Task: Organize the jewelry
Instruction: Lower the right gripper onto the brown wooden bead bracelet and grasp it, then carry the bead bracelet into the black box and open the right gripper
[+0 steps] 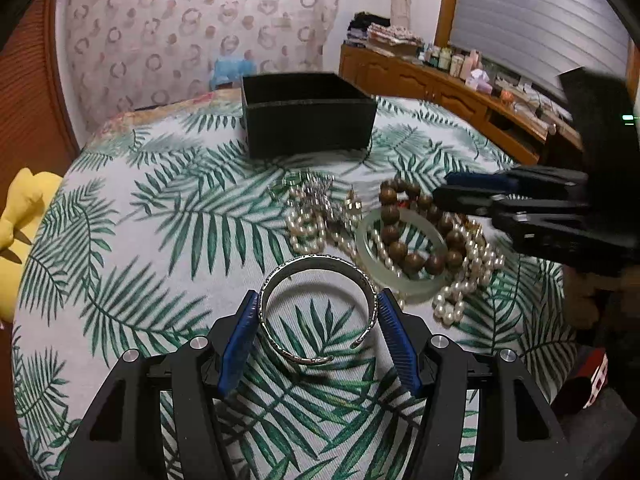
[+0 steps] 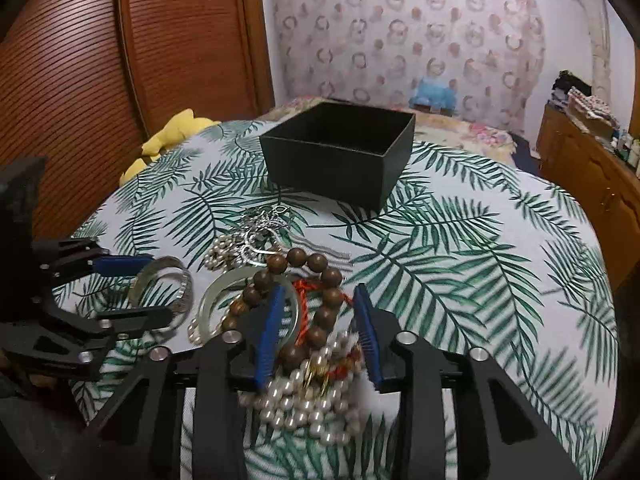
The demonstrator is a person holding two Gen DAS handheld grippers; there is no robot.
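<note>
A silver open cuff bangle (image 1: 317, 309) lies on the palm-leaf cloth between the pads of my left gripper (image 1: 318, 304), which touch both its sides. It also shows in the right wrist view (image 2: 162, 286). My right gripper (image 2: 320, 312) is open over a pile of brown wooden beads (image 2: 316, 280), a pale jade bangle (image 1: 400, 256) and pearl strands (image 2: 312, 400). An open black box (image 1: 308, 116) stands further back, and also shows in the right wrist view (image 2: 340, 156).
Silver chains and small green rings (image 1: 308, 192) lie between the pile and the box. A yellow plush toy (image 1: 20, 216) sits at the table's left edge. A wooden sideboard (image 1: 460, 92) with bottles runs along the right.
</note>
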